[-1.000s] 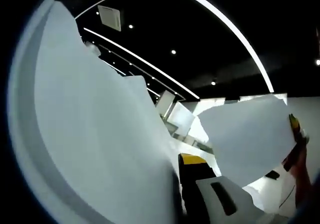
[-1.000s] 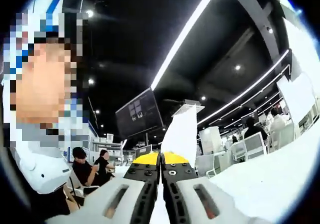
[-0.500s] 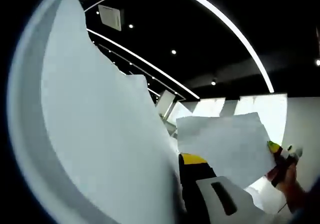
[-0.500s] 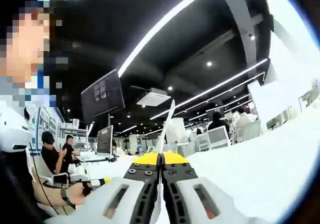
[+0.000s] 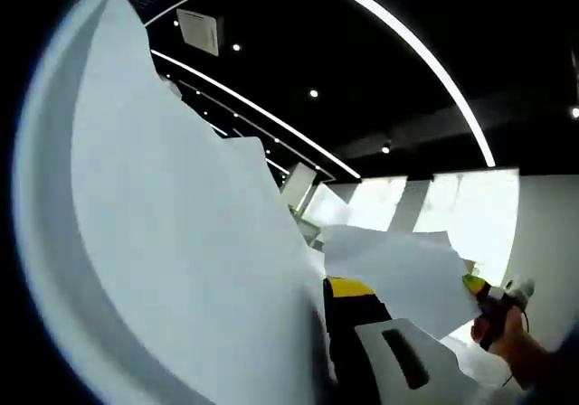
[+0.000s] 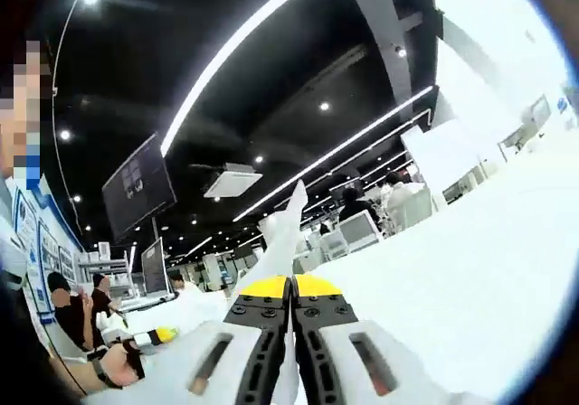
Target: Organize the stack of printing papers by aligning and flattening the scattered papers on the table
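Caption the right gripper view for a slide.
Right gripper clamps a white paper sheet edge-on, raised toward a dark ceiling.

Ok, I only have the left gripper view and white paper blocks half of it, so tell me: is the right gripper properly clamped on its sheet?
Observer: Yes. In the right gripper view the right gripper has its yellow-tipped jaws shut on a thin white paper sheet, seen edge-on, running up between them.
Operator: Anyone nearby on that side?
Observer: A seated person in dark clothes is at a desk in the background, below a dark hanging monitor.
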`<state>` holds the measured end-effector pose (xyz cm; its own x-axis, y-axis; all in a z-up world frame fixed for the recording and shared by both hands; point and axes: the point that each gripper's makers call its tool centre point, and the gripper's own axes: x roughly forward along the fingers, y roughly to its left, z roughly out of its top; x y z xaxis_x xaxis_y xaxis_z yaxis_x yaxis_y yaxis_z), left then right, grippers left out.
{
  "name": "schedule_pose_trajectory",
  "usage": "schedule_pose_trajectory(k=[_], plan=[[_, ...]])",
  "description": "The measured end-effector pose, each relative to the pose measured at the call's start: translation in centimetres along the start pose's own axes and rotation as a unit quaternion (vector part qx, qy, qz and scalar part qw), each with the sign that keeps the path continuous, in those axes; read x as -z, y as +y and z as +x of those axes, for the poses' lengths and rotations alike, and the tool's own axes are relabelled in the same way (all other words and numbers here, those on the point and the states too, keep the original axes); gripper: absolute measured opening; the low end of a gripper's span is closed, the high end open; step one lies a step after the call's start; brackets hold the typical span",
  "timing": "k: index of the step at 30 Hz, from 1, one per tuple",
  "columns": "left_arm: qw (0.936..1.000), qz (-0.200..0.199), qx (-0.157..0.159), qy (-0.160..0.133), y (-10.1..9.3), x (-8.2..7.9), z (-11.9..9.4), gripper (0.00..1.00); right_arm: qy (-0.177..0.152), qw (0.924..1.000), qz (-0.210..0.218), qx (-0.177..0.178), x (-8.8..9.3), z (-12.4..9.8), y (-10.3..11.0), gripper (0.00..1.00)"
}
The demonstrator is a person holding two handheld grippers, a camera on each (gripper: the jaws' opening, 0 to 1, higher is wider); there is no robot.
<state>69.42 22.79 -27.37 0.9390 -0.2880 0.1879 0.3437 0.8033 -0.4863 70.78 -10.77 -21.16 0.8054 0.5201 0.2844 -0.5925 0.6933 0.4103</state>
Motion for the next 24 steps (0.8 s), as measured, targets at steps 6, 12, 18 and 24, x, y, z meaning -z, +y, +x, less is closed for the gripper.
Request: schedule_pose_trajectory(k=[6,12,18,24], plan=[[1.0,-0.001,0.001,0.0,0.0,0.0,0.0,0.16,-0.022,0.9961,0.085,0.005,0.5,0.2,-1.0,0.0],[1.0,-0.001,0.001,0.0,-0.1,0.0,0.0,0.16,-0.04,0.9857,0.163,0.008,1.0,0.8,-1.6,0.0],[1.0,-0.002,0.002,0.001,-0.1,0.1,0.1,0.16,-0.036,0.984,0.174,0.008,2.0,1.3,-1.1,0.0],[1.0,-0.001,0.002,0.002,-0.2,0.1,0.1,0.16,-0.03,0.9848,0.171,0.003,2.6,1.7,-0.2,0.0]])
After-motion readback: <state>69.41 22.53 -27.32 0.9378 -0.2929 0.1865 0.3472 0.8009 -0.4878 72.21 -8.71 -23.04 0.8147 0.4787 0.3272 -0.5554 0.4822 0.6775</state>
